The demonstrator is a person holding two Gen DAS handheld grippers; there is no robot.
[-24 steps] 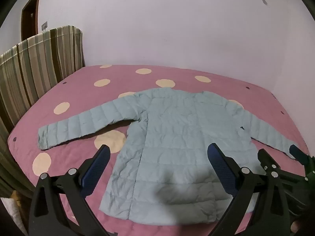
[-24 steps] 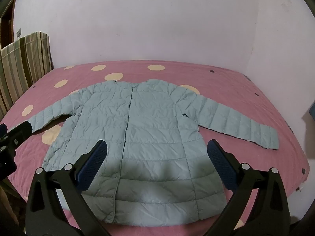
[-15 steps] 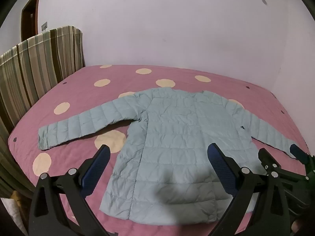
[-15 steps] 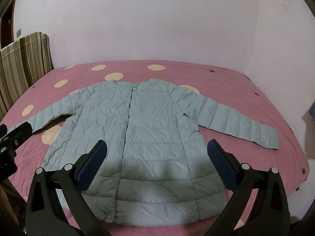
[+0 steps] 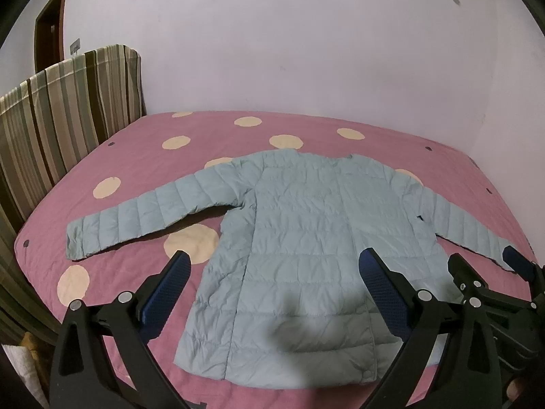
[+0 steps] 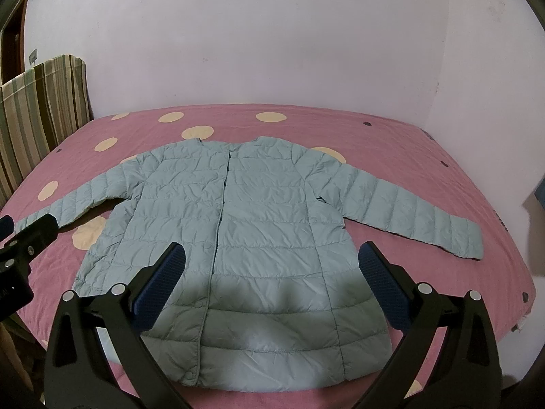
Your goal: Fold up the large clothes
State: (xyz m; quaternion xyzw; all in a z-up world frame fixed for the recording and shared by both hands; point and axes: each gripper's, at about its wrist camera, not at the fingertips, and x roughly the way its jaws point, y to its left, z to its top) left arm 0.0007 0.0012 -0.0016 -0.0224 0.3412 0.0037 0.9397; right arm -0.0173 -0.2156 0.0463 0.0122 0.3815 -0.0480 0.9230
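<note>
A: What lies on the bed?

B: A pale blue quilted puffer jacket point(image 6: 238, 225), spread flat and front-up on the pink bedspread with cream polka dots point(image 6: 391, 143). Its collar points toward the far lilac wall point(image 6: 272, 34), its hem toward the cameras, and both sleeves are stretched out to the sides. The front placket with its snap buttons runs down the middle.

A: And the grippers?

B: The left gripper point(image 5: 272, 283) hangs above the hem area, toward the jacket's left side — its blue-padded fingers point(image 5: 170, 283) spread wide, with nothing between them. The right gripper point(image 6: 269, 276) hangs over the lower middle of the jacket, jaws likewise wide apart and empty. Neither touches the fabric; dark shadows fall on the hem below them.

A: Do they see each other?

B: Yes — the right gripper's black frame shows at the right edge of the left wrist view, and the left one's at the left edge of the right wrist view.

A: Anything else around?

B: A striped green-and-brown padded headboard point(image 5: 61, 109) along the bed's left side, and a brown door point(image 5: 51, 34) behind it.
</note>
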